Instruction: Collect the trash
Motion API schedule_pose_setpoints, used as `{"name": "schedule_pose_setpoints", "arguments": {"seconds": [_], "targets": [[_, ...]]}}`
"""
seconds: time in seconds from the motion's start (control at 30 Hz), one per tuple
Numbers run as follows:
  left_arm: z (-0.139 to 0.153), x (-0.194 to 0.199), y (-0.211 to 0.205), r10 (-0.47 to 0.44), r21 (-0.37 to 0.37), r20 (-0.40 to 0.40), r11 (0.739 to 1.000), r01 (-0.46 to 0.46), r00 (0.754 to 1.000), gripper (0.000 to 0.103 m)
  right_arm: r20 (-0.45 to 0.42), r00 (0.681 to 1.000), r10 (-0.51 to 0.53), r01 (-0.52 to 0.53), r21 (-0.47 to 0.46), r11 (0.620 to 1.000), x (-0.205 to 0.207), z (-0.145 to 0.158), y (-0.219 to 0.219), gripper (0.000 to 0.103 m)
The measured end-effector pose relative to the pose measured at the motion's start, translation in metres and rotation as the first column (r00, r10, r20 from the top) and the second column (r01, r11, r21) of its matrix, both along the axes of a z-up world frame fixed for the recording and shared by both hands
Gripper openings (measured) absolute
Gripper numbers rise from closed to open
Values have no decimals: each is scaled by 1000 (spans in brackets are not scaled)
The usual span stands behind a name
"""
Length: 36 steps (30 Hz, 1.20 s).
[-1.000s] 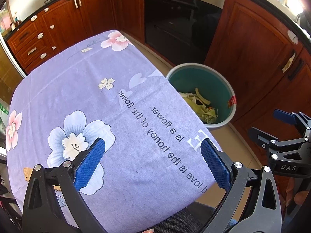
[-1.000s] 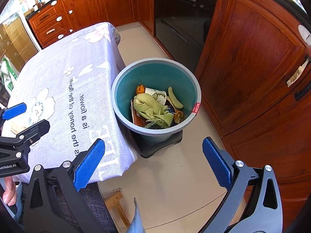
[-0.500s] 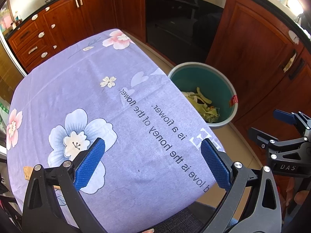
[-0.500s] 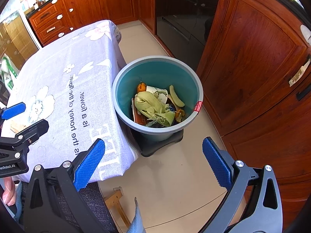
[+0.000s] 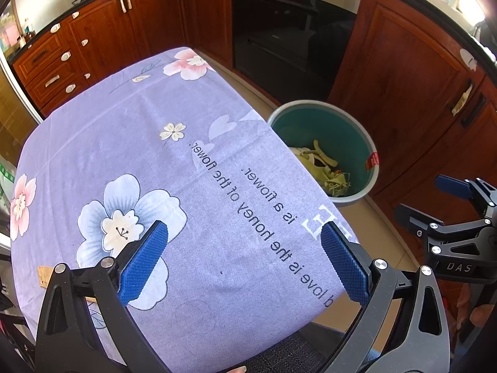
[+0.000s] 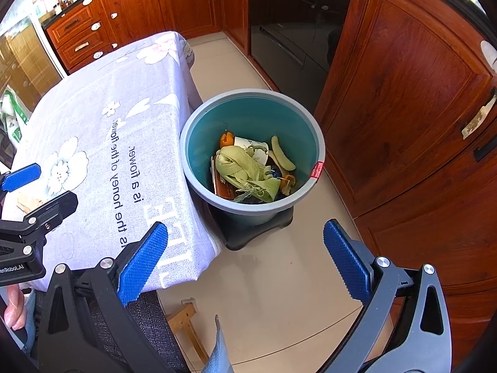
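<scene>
A teal bin point(image 6: 313, 124) with a grey rim stands on the floor beside the table and holds corn husks point(image 6: 245, 171), a banana peel, orange peel and a paper cup. In the left wrist view the bin point(image 5: 368, 143) shows past the table's right edge. My left gripper point(image 5: 245, 264) hovers open over the lilac flowered tablecloth point(image 5: 130, 130), nothing between its blue pads. My right gripper point(image 6: 245, 264) hangs open above the floor, short of the bin, also with nothing in it. Each gripper shows at the edge of the other's view.
Dark red wooden cabinets point(image 6: 403, 99) and a black oven point(image 6: 289, 34) close in behind and right of the bin. Beige floor tiles point(image 6: 279, 295) lie in front. A chair's grey seat and a wooden leg point(image 6: 186, 320) sit below the table's near edge. A small wooden piece point(image 5: 43, 276) lies at the cloth's left edge.
Both views have shifted slightly; the bin sits a little further right and higher in frame. Both grippers stay open with nothing in them.
</scene>
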<state>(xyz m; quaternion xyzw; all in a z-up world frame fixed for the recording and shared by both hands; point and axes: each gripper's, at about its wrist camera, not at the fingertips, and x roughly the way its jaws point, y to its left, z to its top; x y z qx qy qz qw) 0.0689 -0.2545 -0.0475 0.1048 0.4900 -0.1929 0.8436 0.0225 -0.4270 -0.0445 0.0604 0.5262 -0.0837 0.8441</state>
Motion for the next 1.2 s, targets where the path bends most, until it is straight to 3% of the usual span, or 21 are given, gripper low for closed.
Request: {"name": "schedule_pose_setpoints", "arguments": {"seconds": [0.77,1.2], "targets": [[1,-1,1,-13,-23,-16,1000,13,1000,99,-2,1000,1,-1,0,1000,1,1,-1,96],[-2,-4,0,-21,6,-33,1000,21,999,99,0,1000,-2,2,-4,1000,2,3,-3,96]]}}
